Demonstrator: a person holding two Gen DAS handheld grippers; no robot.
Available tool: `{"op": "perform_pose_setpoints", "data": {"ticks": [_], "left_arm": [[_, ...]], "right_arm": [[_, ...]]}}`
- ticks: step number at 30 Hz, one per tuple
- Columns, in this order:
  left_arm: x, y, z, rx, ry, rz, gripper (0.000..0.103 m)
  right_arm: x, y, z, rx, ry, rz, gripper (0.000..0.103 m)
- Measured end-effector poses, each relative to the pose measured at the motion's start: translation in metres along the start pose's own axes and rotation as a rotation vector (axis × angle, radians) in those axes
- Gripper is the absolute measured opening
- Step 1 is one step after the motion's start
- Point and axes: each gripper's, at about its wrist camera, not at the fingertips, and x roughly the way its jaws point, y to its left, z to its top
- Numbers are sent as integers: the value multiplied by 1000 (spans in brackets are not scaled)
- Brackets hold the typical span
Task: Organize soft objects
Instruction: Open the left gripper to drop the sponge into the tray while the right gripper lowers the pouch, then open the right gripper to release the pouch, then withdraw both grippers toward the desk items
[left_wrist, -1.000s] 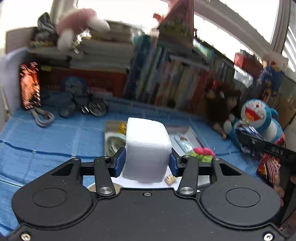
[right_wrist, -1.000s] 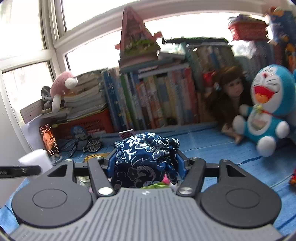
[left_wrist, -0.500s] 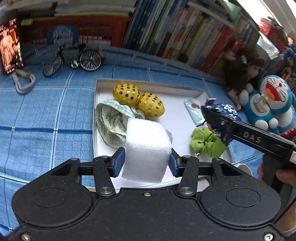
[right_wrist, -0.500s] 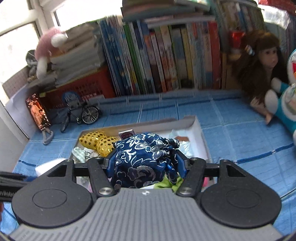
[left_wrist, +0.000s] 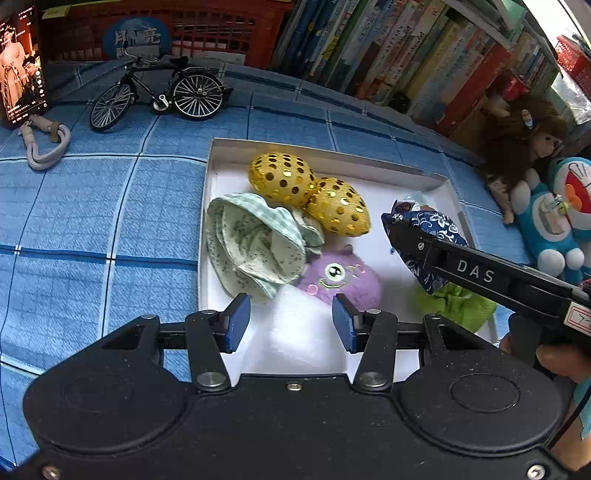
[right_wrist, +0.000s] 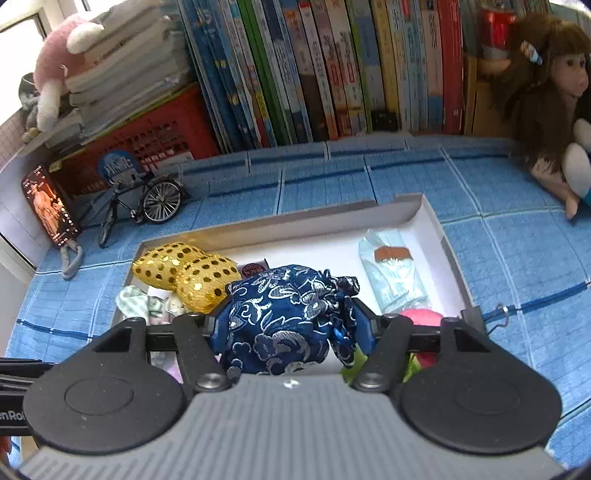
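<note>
Two soft things are over the white tray (left_wrist: 369, 162). The foam block (left_wrist: 299, 328) is low at the tray's near edge, its long axis running away from the left gripper (left_wrist: 290, 321), which pinches it; its edges wash out against the tray. It points at the purple plush (left_wrist: 343, 277). The blue pouch (right_wrist: 284, 325) is mid-tray with its tied neck to the upper right. It fills the right gripper (right_wrist: 290, 326), whose jaws are opening. The tray sits on the blue-check bench (left_wrist: 110, 206).
</note>
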Motion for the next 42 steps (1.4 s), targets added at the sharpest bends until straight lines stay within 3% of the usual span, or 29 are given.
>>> {"op": "perform_pose_setpoints", "data": {"ticks": [5, 8, 16, 25, 42], "left_arm": [[1, 3, 1, -5, -13, 0, 48], [-3, 2, 0, -1, -35, -8, 55], [-24, -6, -5, 13, -107, -29, 74], [-52, -14, -25, 39, -179, -59, 77], [-104, -15, -90, 109, -341, -80, 78]], "right_arm": [[-1, 7, 2, -21, 0, -9, 75], [-2, 8, 3, -25, 3, -5, 82], [-13, 6, -1, -22, -17, 20, 88], [-52, 11, -12, -68, -111, 56, 94], [-130, 23, -73, -271, -349, 29, 99]]}}
